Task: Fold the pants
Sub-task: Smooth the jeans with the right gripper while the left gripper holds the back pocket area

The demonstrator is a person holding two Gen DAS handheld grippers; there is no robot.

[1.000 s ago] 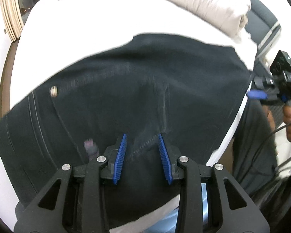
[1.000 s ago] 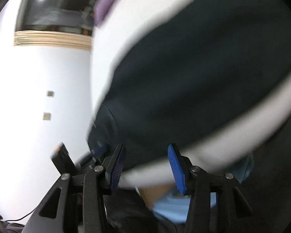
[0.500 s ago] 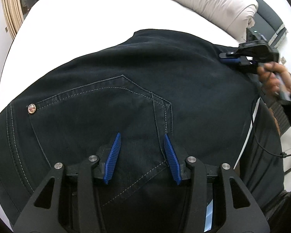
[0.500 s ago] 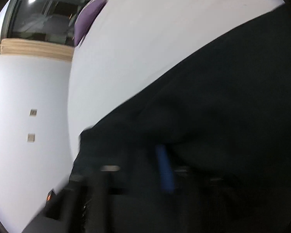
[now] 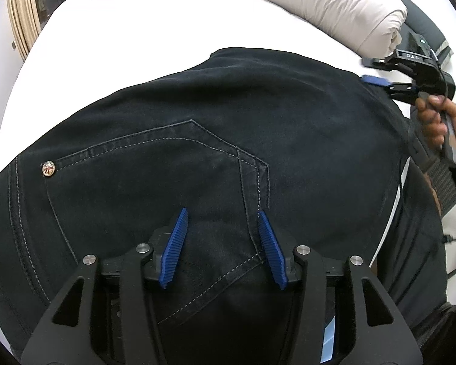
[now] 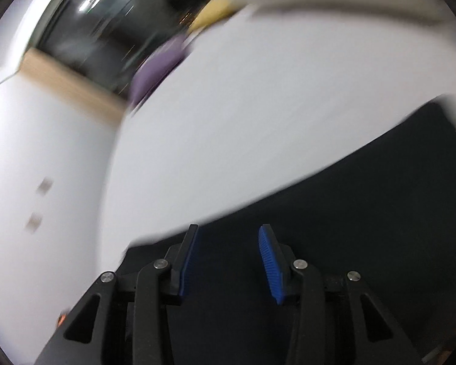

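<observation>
White letters reading "DAS" stand on the black top of the right gripper (image 5: 372, 71); no other text is legible.

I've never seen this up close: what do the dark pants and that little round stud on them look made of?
The pants look like black denim: matte, with pale contrast stitching around a back pocket. The stud looks like metal, probably a rivet: small, shiny, coppery, with an embossed pattern.
</observation>
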